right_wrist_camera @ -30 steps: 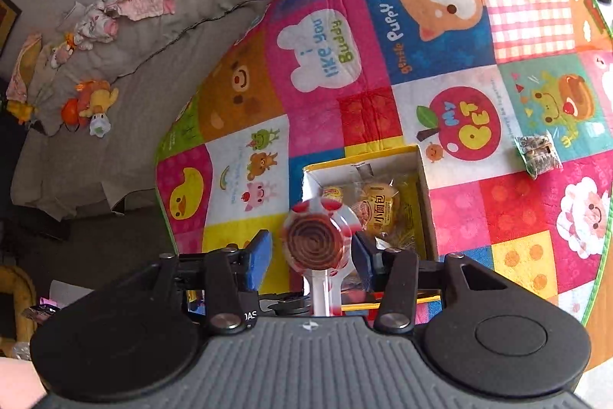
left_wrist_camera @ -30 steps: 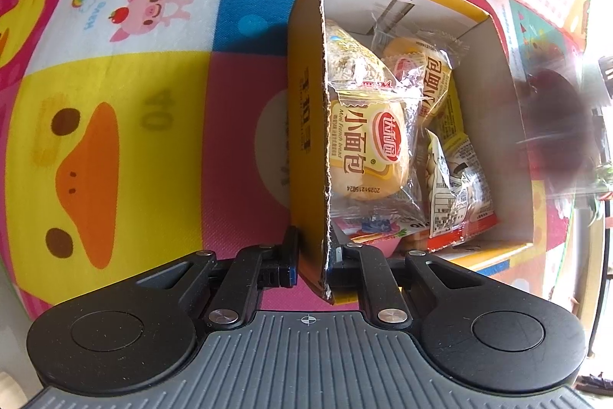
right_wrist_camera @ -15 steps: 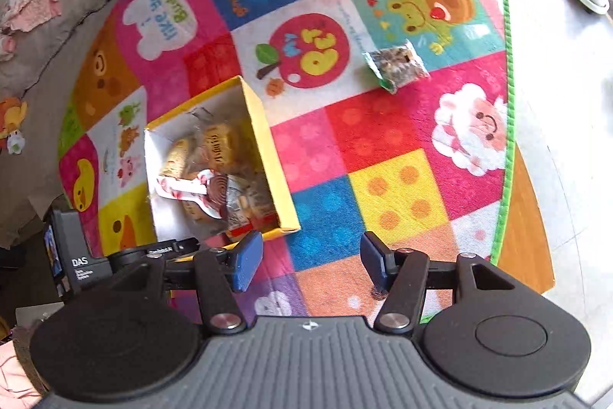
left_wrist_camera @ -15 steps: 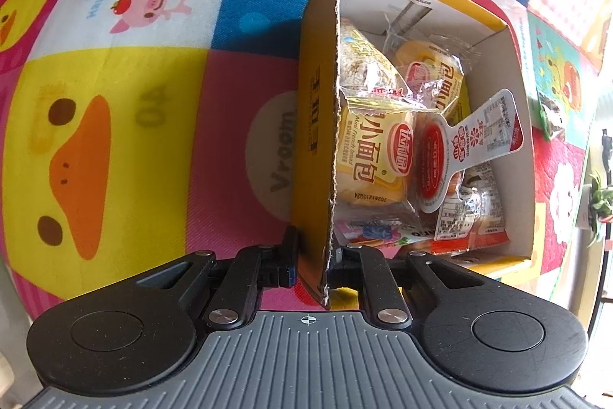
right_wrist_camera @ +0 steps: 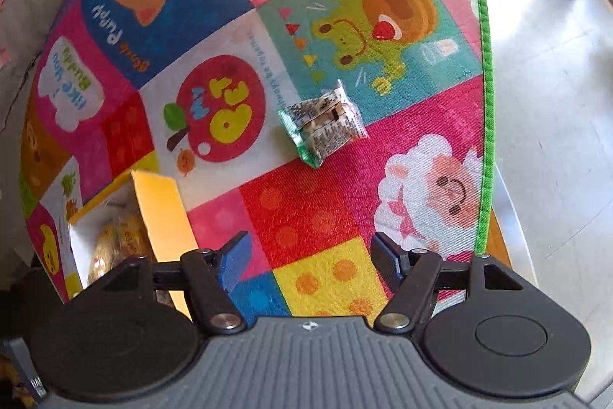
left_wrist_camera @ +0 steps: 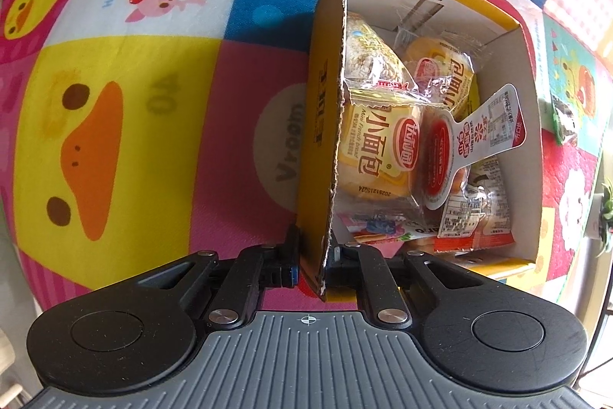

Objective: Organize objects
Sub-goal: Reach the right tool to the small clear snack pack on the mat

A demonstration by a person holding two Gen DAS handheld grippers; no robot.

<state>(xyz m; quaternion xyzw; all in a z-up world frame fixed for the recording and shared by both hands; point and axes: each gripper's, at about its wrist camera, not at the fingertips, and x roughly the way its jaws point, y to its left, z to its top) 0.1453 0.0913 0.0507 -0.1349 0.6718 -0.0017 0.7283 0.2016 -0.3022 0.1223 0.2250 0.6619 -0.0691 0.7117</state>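
The lollipop pack (left_wrist_camera: 440, 156) now lies in the yellow box (left_wrist_camera: 320, 125), dropped by the right gripper (right_wrist_camera: 308, 265), whose jaws have just been opening and hold nothing. The left gripper (left_wrist_camera: 312, 261) stays clamped on the box's near-left wall. 1 green snack packet (right_wrist_camera: 323, 121) remains on the mat (right_wrist_camera: 314, 213), right of the box, likely next.

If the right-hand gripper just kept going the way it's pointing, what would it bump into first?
Probably the bare play mat: nothing sits between the open right gripper fingers. The snack packet lies further ahead, the yellow box off to the side.
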